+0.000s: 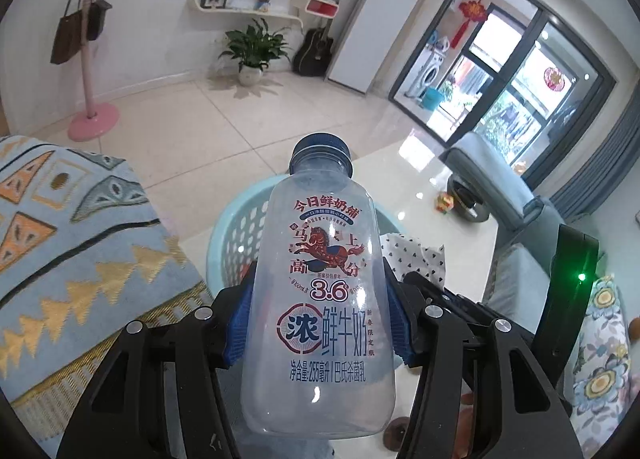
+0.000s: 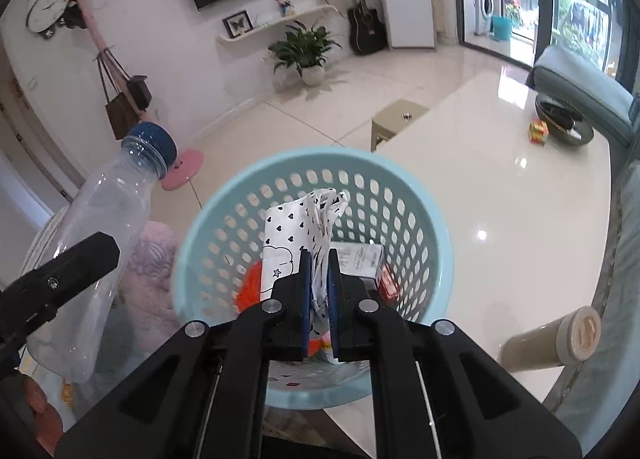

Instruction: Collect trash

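Note:
My left gripper [image 1: 320,295] is shut on an empty clear milk bottle [image 1: 320,299] with a blue cap, held upright and tilted. The bottle also shows in the right wrist view [image 2: 100,243], left of the basket. A light blue perforated basket [image 2: 400,195] stands on the white table below my right gripper [image 2: 319,259]. My right gripper is shut on a white plastic bag with black hearts [image 2: 300,223], held over the basket's inside. The basket also holds a small box [image 2: 360,259] and orange trash [image 2: 250,287]. In the left wrist view the basket [image 1: 232,235] sits behind the bottle.
A glossy white table [image 2: 500,199] carries a beige tumbler lying on its side [image 2: 556,339], a dark tray [image 2: 564,123] and a small colourful box [image 2: 538,131]. A patterned blue blanket [image 1: 60,251] lies at the left. A grey sofa [image 1: 492,183] is to the right.

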